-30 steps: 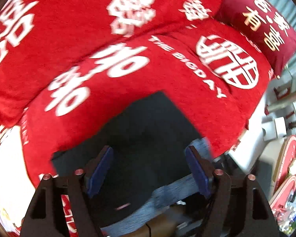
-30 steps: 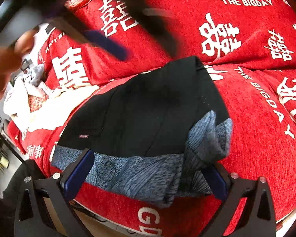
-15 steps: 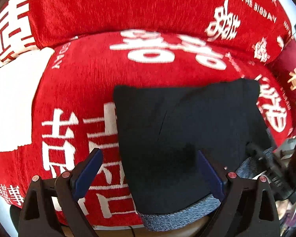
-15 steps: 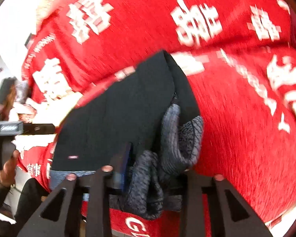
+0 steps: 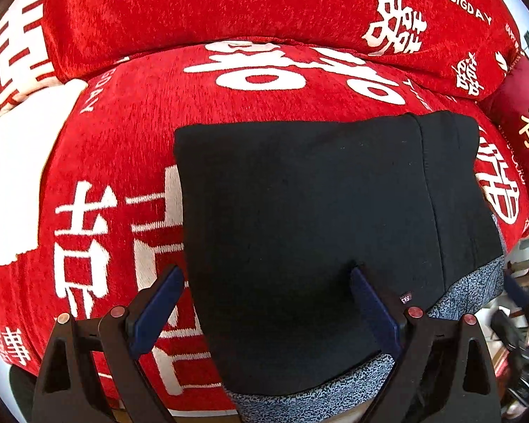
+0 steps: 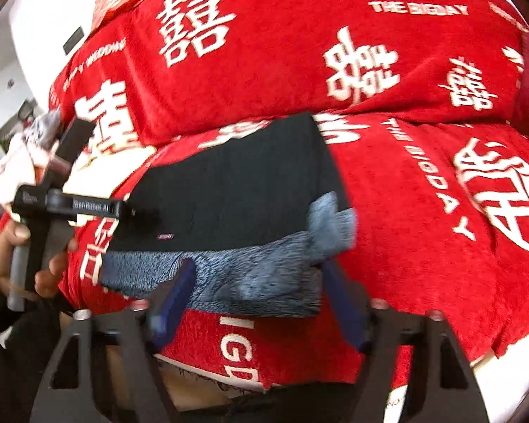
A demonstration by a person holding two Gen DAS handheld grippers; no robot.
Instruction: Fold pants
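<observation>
Black pants (image 5: pixel 299 218) lie folded into a rectangle on the red sofa seat (image 5: pixel 123 112). Their grey-blue patterned layer (image 5: pixel 299 402) shows along the near edge. My left gripper (image 5: pixel 266 303) is open wide just above the pants' near left part, with the left edge of the pants between its fingers. In the right wrist view the grey-blue layer (image 6: pixel 250 275) lies rumpled at the near right corner of the pants (image 6: pixel 236 190). The jaws of my right gripper (image 6: pixel 257 299) are opening around that layer, and the pads do not press it. A hand holds the left gripper (image 6: pixel 53 204) at the left.
The sofa's red back cushion (image 5: pixel 229 3) with white characters rises behind the seat. A dark red pillow (image 5: pixel 525 134) sits at the right end. A white cloth (image 5: pixel 10 176) and a heap of light clothes (image 6: pixel 21 151) lie at the left end. The sofa's front edge (image 6: pixel 250 363) is close below the grippers.
The left gripper swung across and down to the pants' left edge. The right gripper shut on the bunched grey-blue fabric, then let go and drew back a little; the fabric now lies flatter.
</observation>
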